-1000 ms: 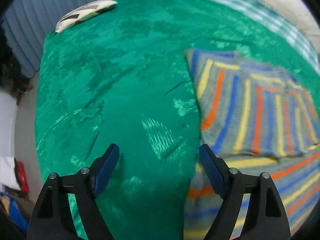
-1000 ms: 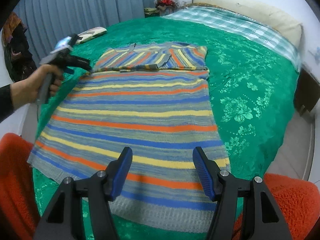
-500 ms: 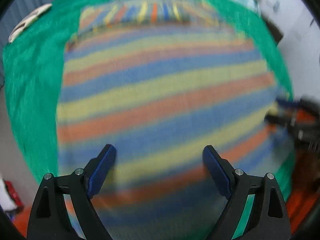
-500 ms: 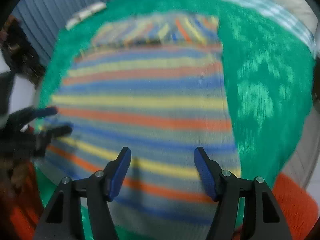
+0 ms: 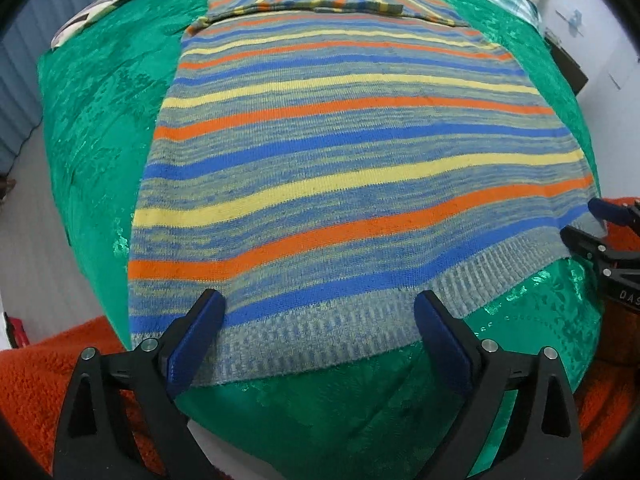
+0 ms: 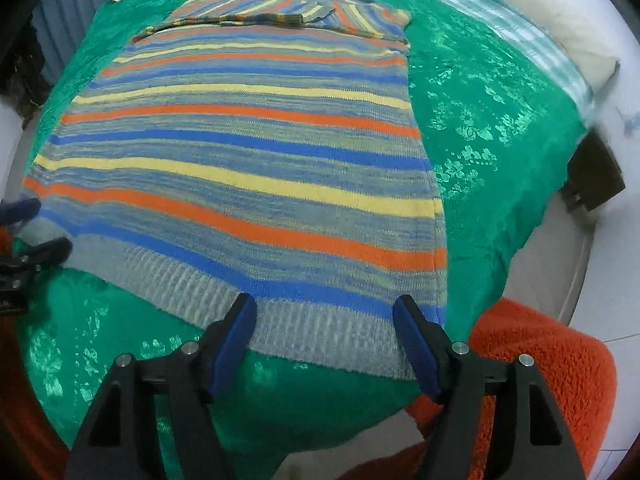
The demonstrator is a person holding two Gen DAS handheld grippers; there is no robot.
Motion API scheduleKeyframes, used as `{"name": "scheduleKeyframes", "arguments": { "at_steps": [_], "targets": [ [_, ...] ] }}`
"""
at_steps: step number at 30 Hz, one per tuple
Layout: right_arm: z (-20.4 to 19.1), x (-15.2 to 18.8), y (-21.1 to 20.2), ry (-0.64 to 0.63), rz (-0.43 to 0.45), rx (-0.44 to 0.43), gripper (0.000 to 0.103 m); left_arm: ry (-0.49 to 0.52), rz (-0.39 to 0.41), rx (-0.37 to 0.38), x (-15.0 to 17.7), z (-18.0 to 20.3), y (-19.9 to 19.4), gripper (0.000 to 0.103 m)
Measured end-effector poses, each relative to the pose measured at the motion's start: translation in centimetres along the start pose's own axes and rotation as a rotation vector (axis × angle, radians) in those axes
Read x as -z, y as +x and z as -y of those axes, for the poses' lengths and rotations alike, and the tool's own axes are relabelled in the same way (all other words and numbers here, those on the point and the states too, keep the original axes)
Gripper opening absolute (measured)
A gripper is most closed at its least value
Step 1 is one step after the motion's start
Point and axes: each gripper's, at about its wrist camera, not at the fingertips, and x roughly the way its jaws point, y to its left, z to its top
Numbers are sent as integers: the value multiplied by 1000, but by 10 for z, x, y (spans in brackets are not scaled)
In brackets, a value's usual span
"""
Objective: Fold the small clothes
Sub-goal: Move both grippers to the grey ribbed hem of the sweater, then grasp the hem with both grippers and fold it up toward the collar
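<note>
Left hand-held gripper [image 5: 318, 328] has swung from the sweater's far end to its ribbed hem [image 5: 320, 336], right hand-held gripper [image 6: 324, 322] alongside, both with jaws apart; striped sweater [image 5: 352, 152] lies flat on the bed [image 5: 92, 92], hem-lift fold likely next.

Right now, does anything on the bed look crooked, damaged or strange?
Nothing stands out. The striped sweater lies flat on the green bedspread, its sleeves folded across the top, with no visible damage. Both the left gripper and right gripper are open at its hem.
</note>
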Motion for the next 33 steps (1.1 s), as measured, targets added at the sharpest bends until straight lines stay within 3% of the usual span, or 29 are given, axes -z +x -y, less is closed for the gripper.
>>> {"name": "scheduleKeyframes", "arguments": {
  "at_steps": [21,24,27,29,33],
  "targets": [
    [-3,1,-1,-27,33,25,77,-5,6,-16,7,1,-2,101],
    [1,1,-3,-25,16,4,77,2,-39,-13,7,-1,-9,101],
    [15,5,-11,-20,-66,-81,77,41,-111,-5,13,-8,-31,98],
    [37,10,-23,18,-110,-144,76,16,-34,-39,16,-28,-60,97],
    [92,9,-47,149,-16,-135,76,-153,48,-24,6,-82,-77,98]
  ]
}}
